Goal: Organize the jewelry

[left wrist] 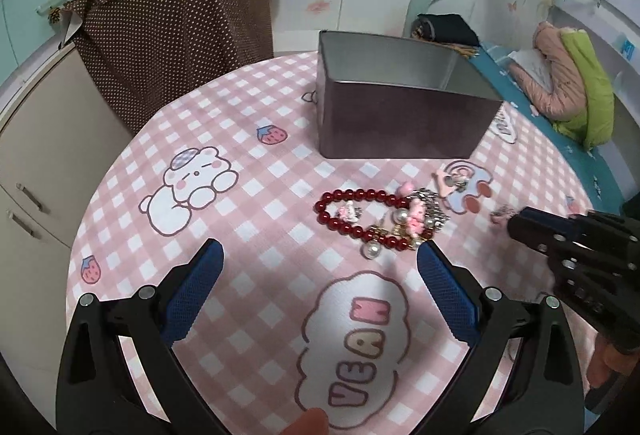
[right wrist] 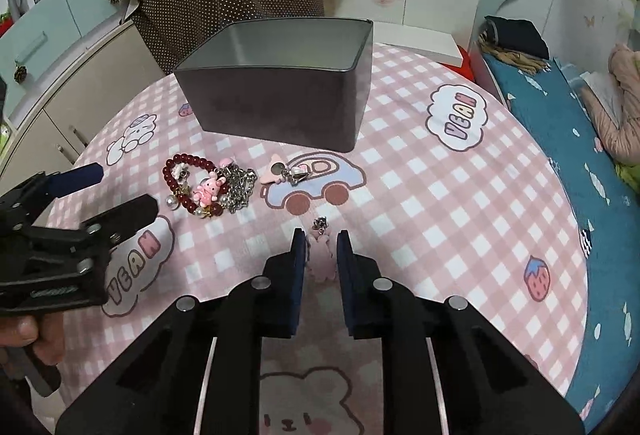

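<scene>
right gripper point(right wrist: 321, 255) sits clenched on a small pink charm point(right wrist: 321, 262) low over the checked tablecloth point(right wrist: 440, 195), and left gripper point(left wrist: 320, 267) hangs spread wide with nothing between its blue pads point(left wrist: 196, 291). just beyond it lies the red bead bracelet point(left wrist: 352, 217), tangled with pearls and a silver chain point(right wrist: 239, 187). behind stands the grey tin box point(right wrist: 280, 107).

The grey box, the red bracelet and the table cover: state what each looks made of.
Grey box: likely metal tin; thin walls, dull sheen inside, matte outside.
Red bracelet: glossy round beads, glass or plastic; cannot tell which.
Table cover: printed pink check, probably soft cloth or wipeable plastic; lies flat, faint weave texture.
</scene>
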The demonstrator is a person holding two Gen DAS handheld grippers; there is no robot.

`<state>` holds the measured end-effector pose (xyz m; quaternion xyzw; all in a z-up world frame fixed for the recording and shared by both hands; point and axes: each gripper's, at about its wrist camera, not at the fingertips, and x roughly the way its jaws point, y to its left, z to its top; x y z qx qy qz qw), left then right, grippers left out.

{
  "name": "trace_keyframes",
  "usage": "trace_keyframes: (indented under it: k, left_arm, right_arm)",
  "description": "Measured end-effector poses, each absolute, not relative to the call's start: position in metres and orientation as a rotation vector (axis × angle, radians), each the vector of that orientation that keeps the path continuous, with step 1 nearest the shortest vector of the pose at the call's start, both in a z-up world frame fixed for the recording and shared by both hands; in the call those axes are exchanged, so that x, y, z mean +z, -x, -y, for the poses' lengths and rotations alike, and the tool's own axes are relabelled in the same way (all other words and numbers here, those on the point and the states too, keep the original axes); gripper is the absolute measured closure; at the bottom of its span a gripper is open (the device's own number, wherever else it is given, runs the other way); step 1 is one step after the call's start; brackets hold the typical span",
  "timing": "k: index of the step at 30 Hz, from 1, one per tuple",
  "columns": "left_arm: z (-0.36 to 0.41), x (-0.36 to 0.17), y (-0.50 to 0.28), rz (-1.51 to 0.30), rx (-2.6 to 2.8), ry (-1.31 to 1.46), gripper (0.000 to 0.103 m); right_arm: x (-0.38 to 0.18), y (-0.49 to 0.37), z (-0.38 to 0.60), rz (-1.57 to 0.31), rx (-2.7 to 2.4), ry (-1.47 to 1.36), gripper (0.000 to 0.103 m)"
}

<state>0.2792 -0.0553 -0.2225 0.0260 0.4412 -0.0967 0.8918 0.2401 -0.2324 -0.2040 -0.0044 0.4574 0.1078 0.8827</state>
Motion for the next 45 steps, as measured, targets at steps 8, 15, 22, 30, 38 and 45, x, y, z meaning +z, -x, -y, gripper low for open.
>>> trace_keyframes:
  k: [8,15,22,30,38,45]
  left_arm:
    - [0.058,-0.237,-0.291,-0.963,-0.228,-0.058,0.035]
    - [0.065,-0.238,-0.289,-0.951,-0.283,-0.088,0.055]
    - [0.069,-0.237,-0.291,-0.957,-0.394,-0.062,0.092]
    - [0.060,-0.227,-0.284,-0.934,-0.435,0.013,0.092]
    - [0.046,-0.192,-0.270,-0.859,-0.433,0.021,0.092]
    - [0.048,-0.147,-0.266,-0.767,-0.416,-0.020,0.092]
  right_arm:
    - [-0.204,-0.239,0.235,-0.949,0.225,-0.002,0.089]
    - [-0.200,-0.239,0.235,-0.942,0.224,-0.008,0.089]
    - [-0.196,-0.238,0.238,-0.935,0.221,-0.013,0.088]
    - [-0.193,-0.236,0.241,-0.927,0.216,-0.016,0.089]
    - [-0.179,-0.232,0.241,-0.901,0.224,-0.021,0.089]
    - [-0.138,-0.228,0.232,-0.821,0.253,0.008,0.089]
